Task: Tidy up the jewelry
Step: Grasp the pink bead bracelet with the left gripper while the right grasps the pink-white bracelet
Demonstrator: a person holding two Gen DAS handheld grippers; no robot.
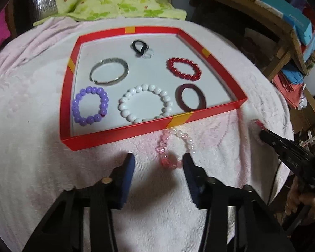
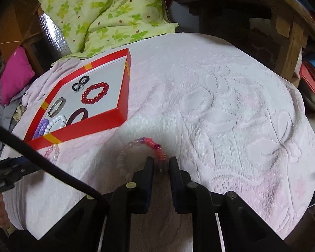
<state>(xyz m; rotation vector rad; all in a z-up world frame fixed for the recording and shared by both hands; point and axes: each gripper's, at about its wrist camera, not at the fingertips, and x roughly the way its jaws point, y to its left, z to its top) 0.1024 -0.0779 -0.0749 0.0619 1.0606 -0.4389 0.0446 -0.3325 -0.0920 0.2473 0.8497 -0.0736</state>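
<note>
Just outside the near wall of the red tray (image 1: pixel 124 129), on the pale pink blanket (image 1: pixel 31 168), a pink beaded bracelet (image 1: pixel 174 145) is seen lying flat, its far beads close against the tray wall. The left gripper (image 1: pixel 158 163) is held with its jaws wide apart, the right-hand finger just touching the bracelet's near side and the loop offset toward that finger rather than centred. Further from the tray, a second bracelet of clear and pink-red beads (image 2: pixel 140 153) is seen with its coiled red section between the narrowly spaced jaws of the right gripper (image 2: pixel 161 164); whether the strand is actually pinched cannot be told. Inside the tray, a purple (image 1: pixel 90 105), a white (image 1: pixel 145 104) and a red bead bracelet (image 1: pixel 183 68), a metal bangle (image 1: pixel 109 71), a dark bangle (image 1: pixel 191 96) and small rings (image 1: pixel 140 48) are already laid out. Both loose bracelets are judged light, limp and smooth, likely to sag and to roll between the pads. A grip across one strand between beads is judged best.
</note>
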